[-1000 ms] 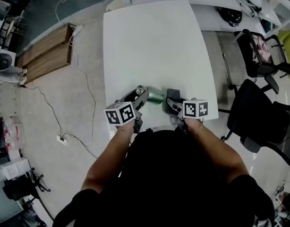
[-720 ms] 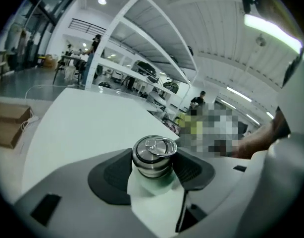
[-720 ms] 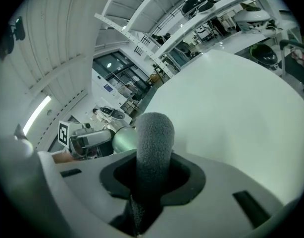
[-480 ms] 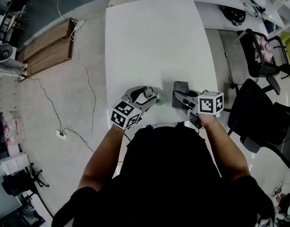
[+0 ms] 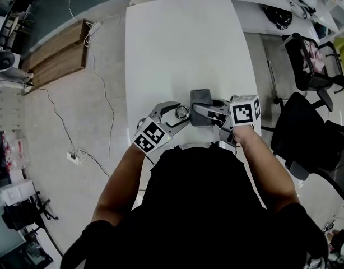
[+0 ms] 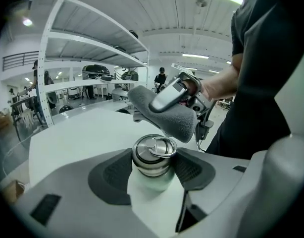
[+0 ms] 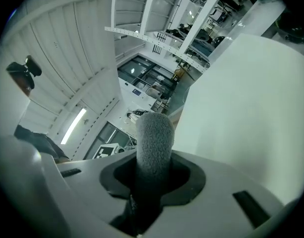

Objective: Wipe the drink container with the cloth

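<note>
My left gripper (image 5: 180,112) is shut on the drink container (image 5: 182,113), a pale green bottle with a steel ring lid, held above the white table (image 5: 183,43) near its front edge. In the left gripper view the bottle (image 6: 153,155) stands lid-up between the dark pads. My right gripper (image 5: 198,111) is shut on a folded grey cloth (image 5: 202,97). The cloth (image 6: 164,115) hangs just above and right of the lid; I cannot tell if it touches. In the right gripper view the cloth (image 7: 153,143) sticks up from between the jaws.
Black office chairs (image 5: 306,133) stand right of the table. A wooden pallet (image 5: 54,55) and trailing cables (image 5: 99,94) lie on the floor to the left. White shelving (image 6: 92,58) stands beyond the table.
The bottle has turned from lying sideways to lid pointing up. My right gripper swung out to the right with the cloth, then came back left, close to the lid.
</note>
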